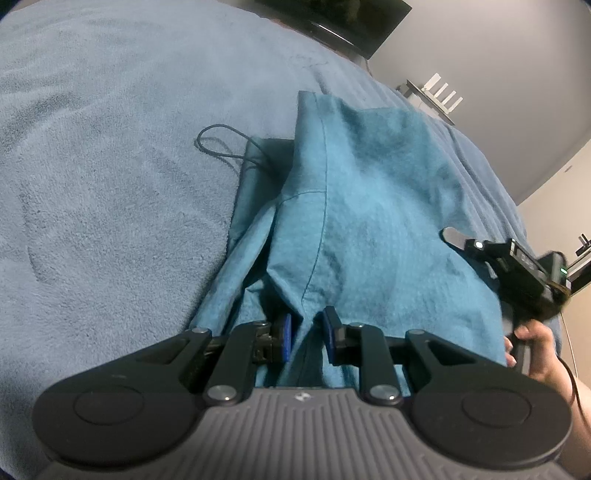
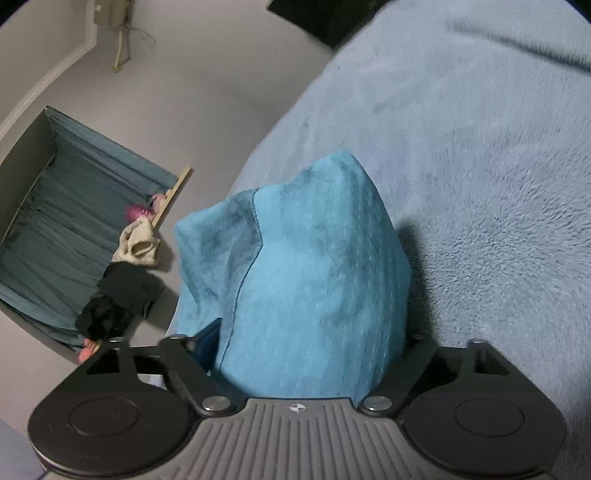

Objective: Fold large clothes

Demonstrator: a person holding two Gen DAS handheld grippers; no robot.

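A large teal garment lies rumpled on a light blue fleece blanket that covers a bed. A thin dark cord loops out from its darker far end. My left gripper is shut on a fold at the garment's near edge, with the cloth pinched between the blue pads. My right gripper, held by a hand, sits at the garment's right side. In the right wrist view its arms are spread wide. A bunch of the teal garment stands between them and hides the fingertips of the right gripper.
The bed's edge runs diagonally, with grey floor beyond it. A pile of dark and cream clothes lies by a teal curtain. A dark screen and a white router stand beyond the far side of the bed.
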